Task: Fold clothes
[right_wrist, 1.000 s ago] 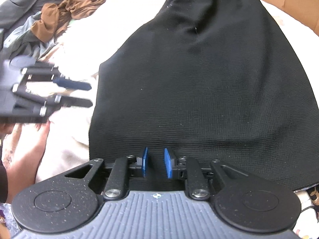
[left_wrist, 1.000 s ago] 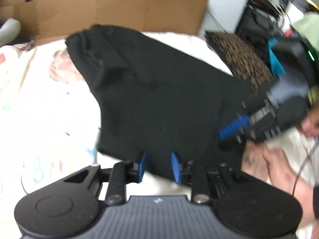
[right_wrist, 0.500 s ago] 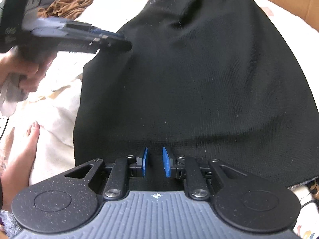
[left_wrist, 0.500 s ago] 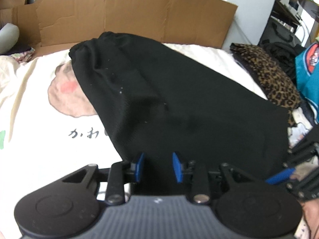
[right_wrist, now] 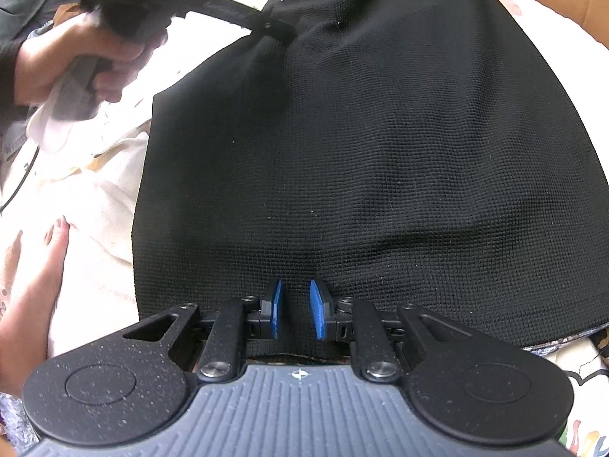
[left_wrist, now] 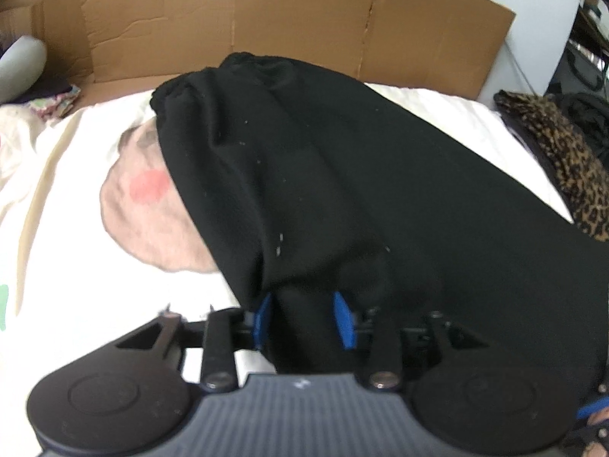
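A black knit garment (left_wrist: 399,190) lies spread on the bed, its gathered waistband at the far end. My left gripper (left_wrist: 303,320) is at the garment's side edge. Its blue pads stand apart and a raised fold of black cloth fills the gap between them. In the right wrist view the same left gripper (right_wrist: 272,30) digs into the garment (right_wrist: 380,133) at its left edge, and the cloth puckers there. My right gripper (right_wrist: 296,314) sits over the near hem. Its pads are a narrow gap apart, cloth lies between them, and a small wrinkle runs from their tips.
Flattened cardboard (left_wrist: 266,19) stands behind the bed. A leopard-print cloth (left_wrist: 563,160) lies to the right and a white printed sheet (left_wrist: 76,285) covers the bed. A person's hand (right_wrist: 76,61) holds the left gripper and a bare foot (right_wrist: 42,266) rests beside the garment.
The left gripper has swung in from the open sheet and pushed forward onto the garment's edge, so cloth now rises between its fingers. The right gripper has hardly moved at the hem.
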A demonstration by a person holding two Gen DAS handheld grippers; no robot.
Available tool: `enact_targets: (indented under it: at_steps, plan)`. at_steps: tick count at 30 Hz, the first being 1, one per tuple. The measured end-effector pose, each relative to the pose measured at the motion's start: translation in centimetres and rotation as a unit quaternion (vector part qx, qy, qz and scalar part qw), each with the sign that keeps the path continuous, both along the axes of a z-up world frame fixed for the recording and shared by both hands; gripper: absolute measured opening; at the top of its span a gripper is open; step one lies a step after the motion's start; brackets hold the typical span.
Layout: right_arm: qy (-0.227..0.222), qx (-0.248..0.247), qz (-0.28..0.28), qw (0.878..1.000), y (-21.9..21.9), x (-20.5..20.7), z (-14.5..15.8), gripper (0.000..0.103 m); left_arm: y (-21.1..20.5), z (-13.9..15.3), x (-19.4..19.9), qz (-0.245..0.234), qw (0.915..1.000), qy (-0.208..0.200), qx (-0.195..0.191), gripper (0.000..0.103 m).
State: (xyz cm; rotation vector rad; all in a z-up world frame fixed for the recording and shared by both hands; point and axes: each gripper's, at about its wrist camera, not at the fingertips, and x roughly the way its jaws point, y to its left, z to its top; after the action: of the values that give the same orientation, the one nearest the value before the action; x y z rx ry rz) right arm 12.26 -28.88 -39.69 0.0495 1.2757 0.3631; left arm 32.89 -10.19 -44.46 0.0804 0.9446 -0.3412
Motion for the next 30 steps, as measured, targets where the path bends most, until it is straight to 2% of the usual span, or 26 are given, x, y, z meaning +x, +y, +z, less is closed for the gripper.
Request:
enact_targets:
  at_steps: [5,10,14,16,20,23,25,28,30]
  plan:
    - [0.0,-0.002,0.001,1.0,0.2,-0.1,-0.1,0.023,-0.7,-0.2,2.1,-0.005,0.9999,0.003,0.011,0.048]
    - [-0.001,-0.006,0.004,1.0,0.4,-0.1,0.0,0.023,-1.6,-0.3,3.0,-0.007,0.9996,-0.006,0.028,0.054]
    - [-0.002,-0.007,0.004,1.0,0.0,-0.5,-0.3,0.023,-1.5,-0.4,3.2,-0.01,0.9994,-0.002,0.032,0.055]
    - [-0.002,-0.007,0.004,1.0,0.2,-0.5,-0.2,0.023,-1.7,-0.5,3.4,-0.01,0.9995,0.003,0.028,0.059]
    - [-0.001,-0.011,0.006,1.0,0.4,-0.5,-0.1,0.023,-2.6,-0.6,4.7,-0.012,0.9993,0.026,0.024,0.084]
    - [0.0,-0.011,0.005,1.0,0.4,-0.4,-0.1,0.023,-3.9,-0.9,5.0,-0.023,0.9981,0.03,0.049,0.092]
    - [0.0,-0.01,0.004,1.0,0.4,-0.4,-0.1,0.023,-3.8,-0.7,4.8,-0.015,0.9983,0.028,0.049,0.091]
    - [0.003,-0.004,-0.002,1.0,0.2,-0.5,0.0,0.023,-2.9,0.1,4.1,0.003,0.9989,0.026,0.04,0.081]
    - [0.001,0.003,-0.003,1.0,0.0,-0.5,0.2,0.023,-1.8,1.0,3.3,0.015,0.9991,0.026,0.029,0.081]
